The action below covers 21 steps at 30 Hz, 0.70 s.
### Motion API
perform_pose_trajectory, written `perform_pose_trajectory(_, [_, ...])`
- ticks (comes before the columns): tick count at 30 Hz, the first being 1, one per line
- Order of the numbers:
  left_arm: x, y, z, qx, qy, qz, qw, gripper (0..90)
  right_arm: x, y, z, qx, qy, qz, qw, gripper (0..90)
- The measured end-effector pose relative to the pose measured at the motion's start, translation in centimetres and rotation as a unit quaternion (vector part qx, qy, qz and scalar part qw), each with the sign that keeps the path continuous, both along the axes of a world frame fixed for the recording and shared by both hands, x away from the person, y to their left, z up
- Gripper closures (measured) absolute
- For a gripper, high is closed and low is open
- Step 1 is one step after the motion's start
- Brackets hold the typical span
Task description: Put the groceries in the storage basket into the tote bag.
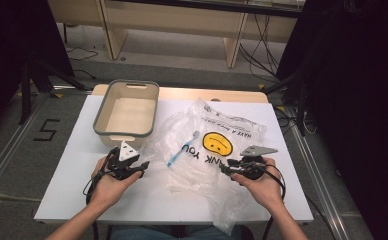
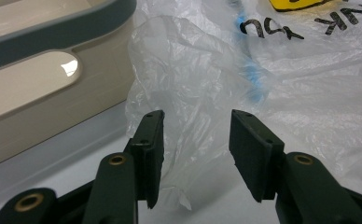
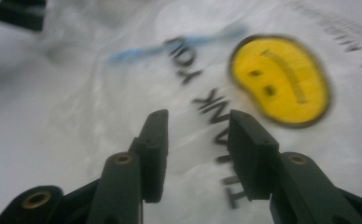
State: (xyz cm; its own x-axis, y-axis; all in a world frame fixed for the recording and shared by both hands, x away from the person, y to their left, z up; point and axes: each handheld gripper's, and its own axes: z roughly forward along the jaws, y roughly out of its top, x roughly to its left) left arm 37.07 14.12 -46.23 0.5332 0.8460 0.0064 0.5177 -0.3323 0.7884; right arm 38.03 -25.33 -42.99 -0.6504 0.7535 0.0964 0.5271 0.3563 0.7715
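Observation:
A crumpled clear plastic bag point(image 1: 202, 150) with a yellow smiley face point(image 1: 217, 143) and black lettering lies on the white table point(image 1: 77, 170). A blue toothbrush point(image 1: 182, 149) shows through the bag's left half. My left gripper point(image 1: 144, 166) sits at the bag's left edge. In the left gripper view it point(image 2: 197, 140) is open, with a fold of the bag point(image 2: 188, 79) lying between and beyond the jaws, not pinched. My right gripper point(image 1: 223, 167) is at the bag's right part. In the blurred right gripper view it point(image 3: 197, 140) is open over the lettering, beside the smiley face point(image 3: 279, 79).
A beige bin with a grey rim point(image 1: 127, 131) stands at the back left of the table, just behind my left gripper, and its handle cutout point(image 2: 39, 70) is close on the left. The bag's lower corner hangs over the table's front edge.

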Motion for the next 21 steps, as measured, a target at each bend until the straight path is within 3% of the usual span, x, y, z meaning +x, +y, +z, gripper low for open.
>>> perform_pose_trajectory(3, [-0.2, 0.1, -0.2, -0.003, 0.000, 0.004, 1.0000, 52.5, 0.0, -1.7, 0.5, 0.005, -0.015, -0.042, 0.9990, 54.7])
perform_pose_trajectory(7, [-0.5, 0.2, -0.2, 0.002, -0.005, -0.004, 1.0000, 46.3, -0.1, -3.3, 0.2, 0.002, -0.011, -0.079, 0.9968, 53.1])
perform_pose_trajectory(12, [-0.7, 0.4, 0.1, -0.005, 0.002, -0.009, 0.9999, 39.3, -0.3, -4.2, -0.4, -0.008, -0.004, -0.093, 0.9956, 51.6])
perform_pose_trajectory(16, [-1.0, 0.6, 0.2, -0.010, 0.014, 0.001, 0.9999, 36.3, -0.5, -4.5, -0.5, -0.007, -0.003, -0.103, 0.9947, 50.4])
perform_pose_trajectory(21, [-1.1, 0.7, 0.0, -0.018, 0.014, 0.000, 0.9997, 32.1, -0.7, -5.2, -0.5, -0.010, -0.008, -0.123, 0.9923, 47.3])
